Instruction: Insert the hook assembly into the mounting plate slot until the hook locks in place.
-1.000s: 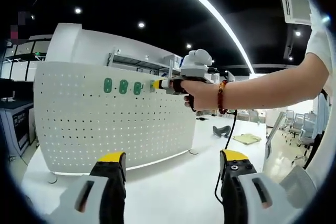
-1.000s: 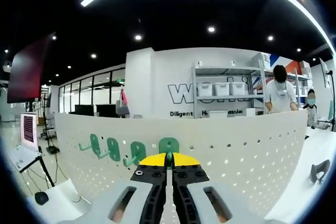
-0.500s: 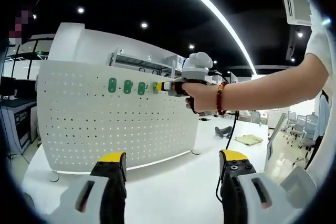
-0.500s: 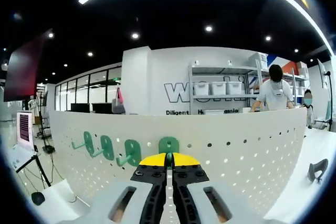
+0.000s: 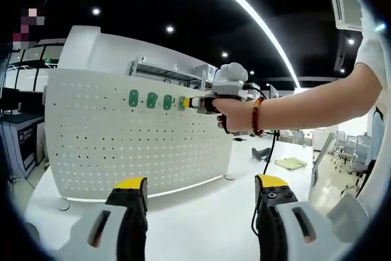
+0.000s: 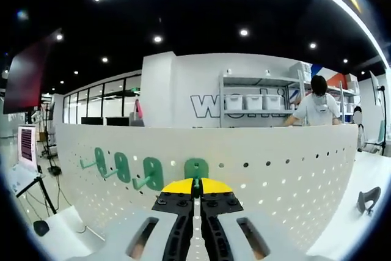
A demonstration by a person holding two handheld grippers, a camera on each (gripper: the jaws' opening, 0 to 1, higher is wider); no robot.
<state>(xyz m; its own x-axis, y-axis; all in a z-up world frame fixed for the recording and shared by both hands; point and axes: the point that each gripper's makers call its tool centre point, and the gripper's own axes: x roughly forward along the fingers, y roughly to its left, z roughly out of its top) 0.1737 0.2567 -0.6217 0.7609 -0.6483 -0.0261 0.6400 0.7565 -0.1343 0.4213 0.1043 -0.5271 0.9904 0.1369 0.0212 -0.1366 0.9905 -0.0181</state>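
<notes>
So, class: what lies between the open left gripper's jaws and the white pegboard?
In the left gripper view, only bare white tabletop separates the left gripper from the pegboard.

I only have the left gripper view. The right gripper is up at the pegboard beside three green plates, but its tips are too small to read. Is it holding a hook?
Observer: Yes. In the right gripper view the right gripper is shut on a green hook, and the hook's plate sits at the pegboard. I cannot tell whether it has locked.
Operator: Do the three on the board have arms?
Observer: Yes. The mounted hooks each have a green arm sticking out from the board, slanting toward that view's lower left.
</notes>
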